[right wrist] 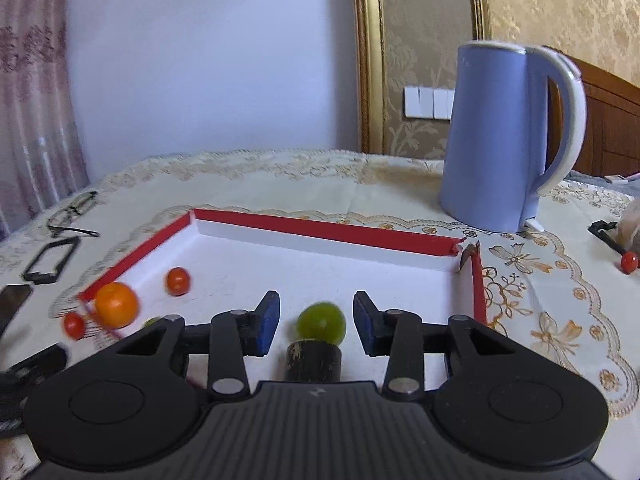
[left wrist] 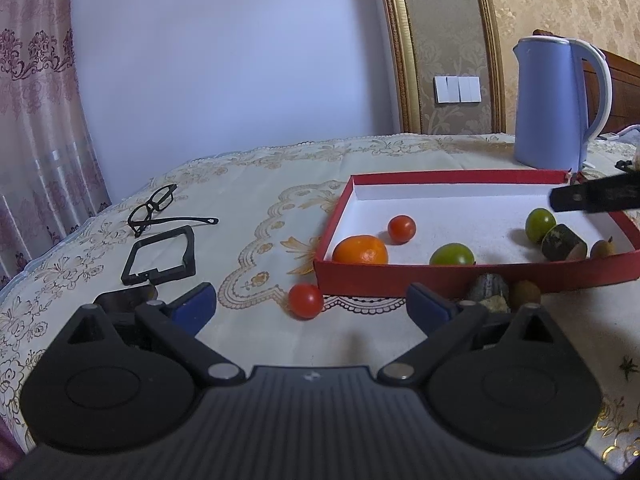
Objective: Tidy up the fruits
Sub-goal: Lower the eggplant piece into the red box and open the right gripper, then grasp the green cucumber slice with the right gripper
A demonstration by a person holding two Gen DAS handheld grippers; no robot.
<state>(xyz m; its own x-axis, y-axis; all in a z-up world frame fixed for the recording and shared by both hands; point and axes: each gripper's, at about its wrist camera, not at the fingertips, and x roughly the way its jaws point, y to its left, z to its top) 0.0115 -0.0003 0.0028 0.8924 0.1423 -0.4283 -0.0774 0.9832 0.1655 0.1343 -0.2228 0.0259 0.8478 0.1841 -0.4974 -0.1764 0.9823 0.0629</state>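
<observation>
A red box (left wrist: 440,280) with a white floor holds an orange (left wrist: 361,250), a red tomato (left wrist: 401,229), two green fruits (left wrist: 452,255) (left wrist: 541,220), a dark stalk piece (left wrist: 563,242) and a small brown fruit (left wrist: 602,249). Another red tomato (left wrist: 305,301) lies on the cloth just in front of the box, between the tips of my open left gripper (left wrist: 312,305). My right gripper (right wrist: 316,326) hangs over the box (right wrist: 320,228). A green fruit (right wrist: 321,322) and the dark stalk piece (right wrist: 313,360) sit between its pads, with gaps on both sides.
A blue kettle (left wrist: 554,104) stands behind the box. Glasses (left wrist: 154,208) and a black square frame (left wrist: 160,258) lie to the left. A dark chunk (left wrist: 490,290) and a brown fruit (left wrist: 526,291) sit before the box's front wall. A red tomato (right wrist: 630,261) lies far right.
</observation>
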